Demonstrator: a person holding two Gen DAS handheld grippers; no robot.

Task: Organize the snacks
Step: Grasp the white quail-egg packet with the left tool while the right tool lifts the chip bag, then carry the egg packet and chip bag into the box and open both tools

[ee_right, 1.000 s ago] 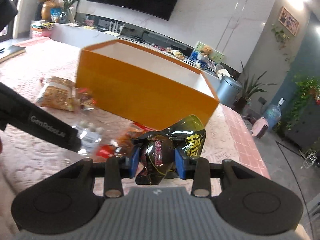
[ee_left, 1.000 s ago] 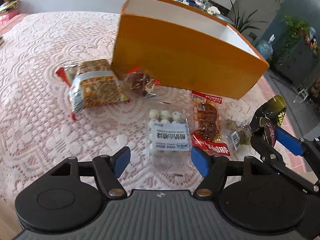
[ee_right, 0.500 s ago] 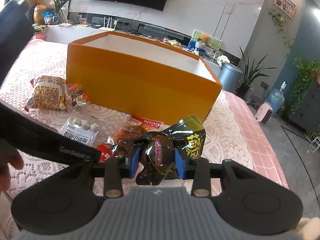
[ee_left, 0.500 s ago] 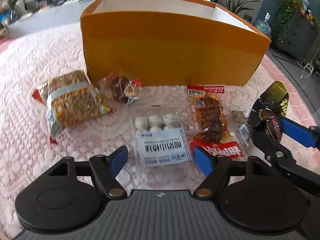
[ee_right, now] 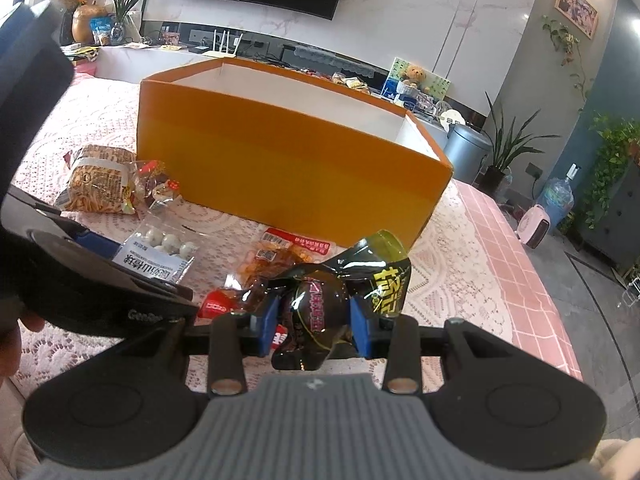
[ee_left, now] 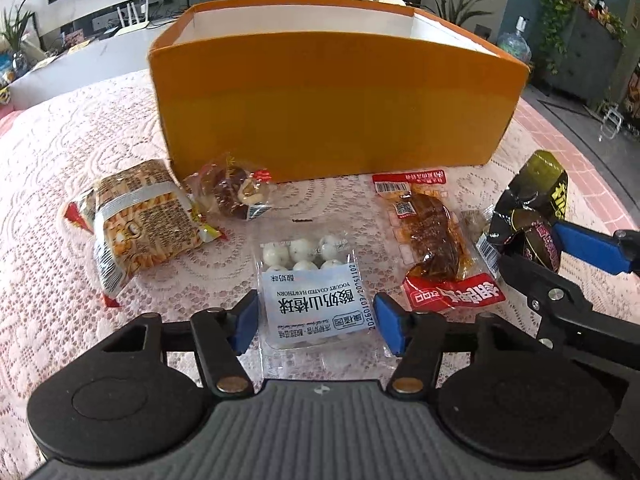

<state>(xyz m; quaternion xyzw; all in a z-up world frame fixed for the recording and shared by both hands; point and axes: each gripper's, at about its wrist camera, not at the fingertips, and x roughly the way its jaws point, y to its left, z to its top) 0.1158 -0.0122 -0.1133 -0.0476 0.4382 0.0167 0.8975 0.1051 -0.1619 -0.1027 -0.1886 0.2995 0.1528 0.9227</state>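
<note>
- Right gripper (ee_right: 313, 326): blue pads clamped on a crinkled black-and-yellow foil snack pouch (ee_right: 336, 300), held up off the cloth. Also seen from the left wrist camera at far right (ee_left: 532, 220), in front of the orange box's right corner.
- Left gripper (ee_left: 314, 322): jaws spread wide, nothing between the pads. It straddles the near end of a clear plastic pack of white yogurt-coated hawthorn balls with a white label (ee_left: 310, 288); can't tell whether the pads touch it.
- Tall open-top orange cardboard box with white inside (ee_left: 336, 104) stands on the pink lace tablecloth (ee_left: 60, 128), behind all the snacks. Contents not visible from either camera.
- Loose on the cloth, left to right in the left wrist view:
- orange-and-silver printed crisp bag (ee_left: 140, 220), lying tilted, well left of the hawthorn pack
- small clear wrapper with dark brown pieces and a red edge (ee_left: 236, 196), just beside the crisp bag and close to the box's front wall
- clear vacuum pack of red-brown meat with red label ends (ee_left: 432, 240), right of the hawthorn pack, its far end near the box
- small clear packet (ee_left: 478, 228) between the meat pack and the held pouch, mostly hidden.
- Right wrist view: same row (ee_right: 160, 248), left gripper body covering its near-left part.
</note>
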